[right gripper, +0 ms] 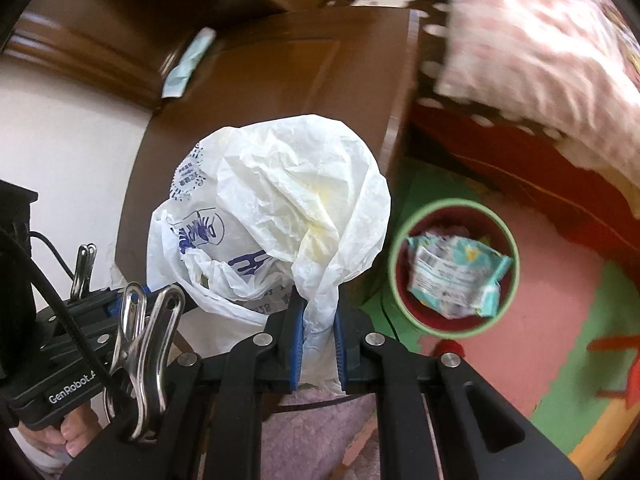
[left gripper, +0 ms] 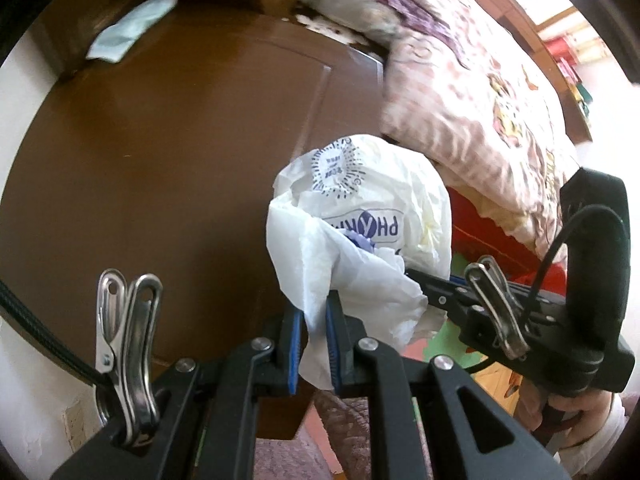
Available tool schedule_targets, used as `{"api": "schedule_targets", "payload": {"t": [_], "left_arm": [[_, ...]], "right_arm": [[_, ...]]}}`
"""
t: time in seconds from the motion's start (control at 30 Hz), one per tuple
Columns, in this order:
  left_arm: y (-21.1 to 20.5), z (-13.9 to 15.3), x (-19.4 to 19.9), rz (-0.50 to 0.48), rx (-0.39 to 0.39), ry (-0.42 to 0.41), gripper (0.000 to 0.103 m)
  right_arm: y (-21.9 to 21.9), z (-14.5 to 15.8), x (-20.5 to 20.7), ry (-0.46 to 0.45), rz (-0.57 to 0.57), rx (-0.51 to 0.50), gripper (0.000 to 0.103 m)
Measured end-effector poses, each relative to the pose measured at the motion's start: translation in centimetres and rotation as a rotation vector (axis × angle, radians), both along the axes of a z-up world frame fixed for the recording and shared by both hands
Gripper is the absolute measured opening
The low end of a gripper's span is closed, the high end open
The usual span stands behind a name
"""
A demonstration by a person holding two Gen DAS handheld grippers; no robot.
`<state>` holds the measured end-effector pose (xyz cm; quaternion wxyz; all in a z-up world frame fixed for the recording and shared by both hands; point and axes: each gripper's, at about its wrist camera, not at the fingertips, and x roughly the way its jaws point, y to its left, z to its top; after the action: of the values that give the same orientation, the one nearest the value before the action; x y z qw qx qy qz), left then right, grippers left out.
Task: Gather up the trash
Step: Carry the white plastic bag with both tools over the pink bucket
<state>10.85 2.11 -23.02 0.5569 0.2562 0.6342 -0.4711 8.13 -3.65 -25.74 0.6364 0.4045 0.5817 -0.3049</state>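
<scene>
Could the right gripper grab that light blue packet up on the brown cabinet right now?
Probably not. The right gripper is already shut on the plastic bag, which the left gripper also pinches, so it has no free grip. The packet lies beyond the bag, on the cabinet.

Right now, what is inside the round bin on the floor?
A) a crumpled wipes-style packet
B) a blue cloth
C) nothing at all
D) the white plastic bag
A: in the right wrist view, the bin holds a crumpled teal-and-white packet, while both grippers hold the white bag apart from it.
</scene>
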Motion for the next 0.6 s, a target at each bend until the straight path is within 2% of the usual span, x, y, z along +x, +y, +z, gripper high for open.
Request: {"api": "schedule_targets", "payload": {"t": [0.27,0.6], "left_arm": [[-0.7,0.0,-6.4,-0.057,0.000,0.003,0.012],[-1.4,-1.6,-14.9,-0.132,0.018,0.002,0.012]], "right_arm": [[-0.2,1.2,-6.8,0.013,-0.070,0.003,0.014],[0.0,2.1,-15.9,0.029,-0.136,0.008,0.014]]}}
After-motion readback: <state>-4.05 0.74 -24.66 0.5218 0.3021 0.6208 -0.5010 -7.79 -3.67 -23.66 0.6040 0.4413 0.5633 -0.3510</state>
